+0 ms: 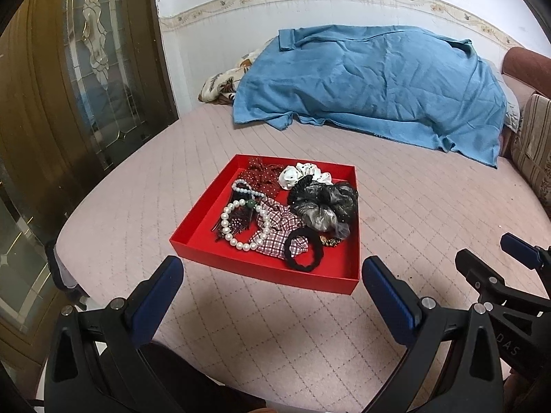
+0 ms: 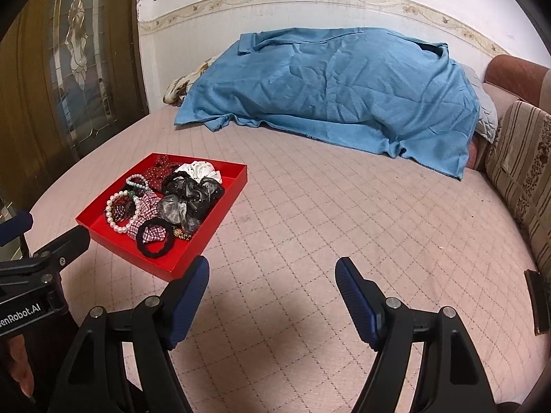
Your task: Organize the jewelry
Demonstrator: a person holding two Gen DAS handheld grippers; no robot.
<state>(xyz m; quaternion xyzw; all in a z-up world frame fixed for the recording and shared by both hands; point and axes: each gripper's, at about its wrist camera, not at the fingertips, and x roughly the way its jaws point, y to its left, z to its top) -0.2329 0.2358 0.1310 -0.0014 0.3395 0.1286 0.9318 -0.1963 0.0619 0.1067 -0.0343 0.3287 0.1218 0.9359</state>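
Far left there's a dark wooden door [image 1: 51,110] with a leaded glass panel, right up against the edge of the bed [image 1: 413,206], which has a pinkish quilted cover.

The left tongs [image 1: 272,275] hang low over the near part of the bed, blue pads spread wide apart with nothing between them. Just past the tips sits the red tray [image 1: 196,230], flat on the bed cover, and that's where all the jewelry and hair stuff is piled.

Inside the tray: a white pearl bracelet [image 1: 237,230] toward the left, a smaller pale bead bracelet [image 1: 242,187] behind it, and a dark red polka-dot bow [image 1: 256,175] at the back. Then a red-checked scrunchie [image 1: 279,230] in the middle, a plain black hair tie [image 1: 304,251] at the front overlapping it, a white dotted scrunchie [image 1: 296,173] at the back, and a big black and grey lace scrunchie [image 1: 323,206] on the right side. Everything's touching or overlapping, pretty tangled.

Right of the tray, the right tongs [image 2: 272,275] also stand wide open and empty over bare bed cover, the tray off to their left.

Behind it all, a blue blanket [image 1: 372,82] is heaped against the white wall, and a striped cushion [image 2: 523,172] sits at the far right.
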